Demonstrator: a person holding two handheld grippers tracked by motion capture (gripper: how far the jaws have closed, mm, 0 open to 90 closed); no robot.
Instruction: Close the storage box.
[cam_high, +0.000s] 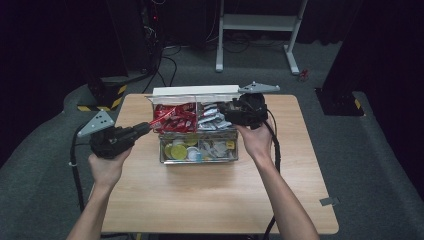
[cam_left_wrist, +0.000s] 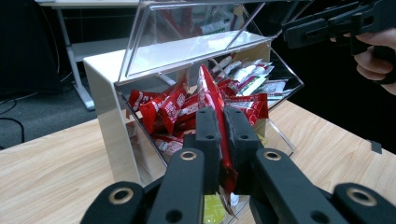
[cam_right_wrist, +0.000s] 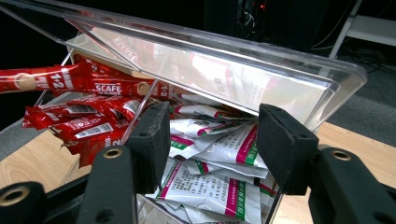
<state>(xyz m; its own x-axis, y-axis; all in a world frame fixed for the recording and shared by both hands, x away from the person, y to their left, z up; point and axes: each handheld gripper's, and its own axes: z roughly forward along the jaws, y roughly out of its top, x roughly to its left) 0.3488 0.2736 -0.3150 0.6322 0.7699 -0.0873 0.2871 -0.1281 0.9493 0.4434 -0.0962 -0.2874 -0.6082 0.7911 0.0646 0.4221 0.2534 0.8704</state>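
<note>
Gripping: left claw (cam_left_wrist: 223, 140) clamps red sachet (cam_left_wrist: 212, 100), glossy, long, white lettering | right claw (cam_right_wrist: 212, 144) open

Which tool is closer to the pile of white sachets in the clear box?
Right. The right tool sits at the box's right compartment with its jaws open just over the white sachets. The left tool is at the box's left side, clamped on a red sachet.

I see my bare, sleeveless forearms ending in two matte black grippers, the left gripper (cam_high: 145, 126) and right gripper (cam_high: 226, 113), each with brass-ringed screw holes, blocky padded jaws, a grey three-cornered plate on top and a trailing black cable.
</note>
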